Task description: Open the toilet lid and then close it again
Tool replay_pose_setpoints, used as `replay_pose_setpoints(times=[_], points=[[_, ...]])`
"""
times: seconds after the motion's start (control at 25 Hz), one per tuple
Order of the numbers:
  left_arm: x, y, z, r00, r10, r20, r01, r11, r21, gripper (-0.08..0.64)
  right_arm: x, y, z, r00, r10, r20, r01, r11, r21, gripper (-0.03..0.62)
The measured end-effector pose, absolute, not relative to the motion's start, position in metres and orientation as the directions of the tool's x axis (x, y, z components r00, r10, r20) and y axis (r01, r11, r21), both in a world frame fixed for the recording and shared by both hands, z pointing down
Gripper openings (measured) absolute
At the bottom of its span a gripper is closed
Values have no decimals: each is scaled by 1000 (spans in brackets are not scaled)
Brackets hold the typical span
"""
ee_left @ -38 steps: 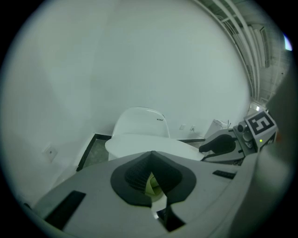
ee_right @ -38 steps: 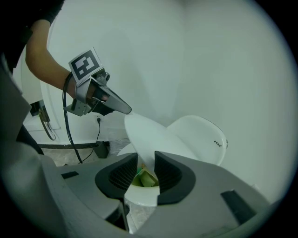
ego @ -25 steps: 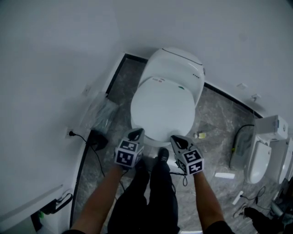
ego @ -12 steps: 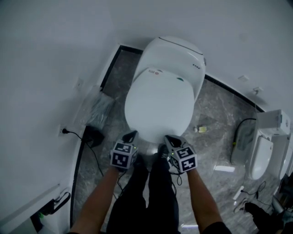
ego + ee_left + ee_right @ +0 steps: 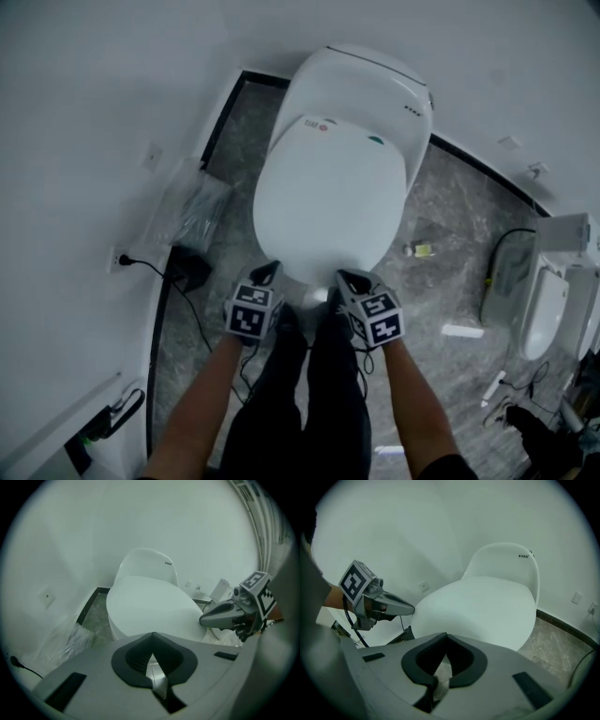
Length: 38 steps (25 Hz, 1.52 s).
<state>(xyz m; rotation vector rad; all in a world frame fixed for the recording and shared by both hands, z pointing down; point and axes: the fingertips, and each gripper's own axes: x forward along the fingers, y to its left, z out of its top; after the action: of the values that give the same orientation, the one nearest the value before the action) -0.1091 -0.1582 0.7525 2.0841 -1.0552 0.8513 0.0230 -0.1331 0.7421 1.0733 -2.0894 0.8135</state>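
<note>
The smooth white oval toilet lid (image 5: 328, 202) lies shut flat on the white toilet (image 5: 367, 86), its hinge end toward the white wall (image 5: 94, 84) and its front rim toward the person's dark-trousered legs (image 5: 309, 394); grey marbled floor (image 5: 450, 216) surrounds it. The left gripper (image 5: 267, 273), grey with black pads, hovers near the front rim's left side with its jaws pressed together on nothing; the right gripper (image 5: 349, 278) hangs near the rim's right side, jaws likewise closed tight and empty.

White walls (image 5: 94, 75), grey marbled floor (image 5: 441, 216), black skirting (image 5: 223, 112).
</note>
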Motion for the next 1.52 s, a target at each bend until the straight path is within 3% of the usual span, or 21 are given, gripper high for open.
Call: replay_pose_setpoints(times=[0.92, 1.36, 1.52], points=[[-115, -125, 778, 490, -372, 788, -834, -463, 300, 8, 23, -128, 813, -340, -396, 853, -897, 411, -167, 14], [-105, -115, 760, 534, -384, 754, -816, -469, 339, 6, 27, -129, 811, -355, -391, 849, -920, 310, -241, 12], [-94, -121, 740, 557, -409, 723, -804, -485, 345, 6, 23, -126, 784, -395, -402, 826, -903, 337, -268, 12]])
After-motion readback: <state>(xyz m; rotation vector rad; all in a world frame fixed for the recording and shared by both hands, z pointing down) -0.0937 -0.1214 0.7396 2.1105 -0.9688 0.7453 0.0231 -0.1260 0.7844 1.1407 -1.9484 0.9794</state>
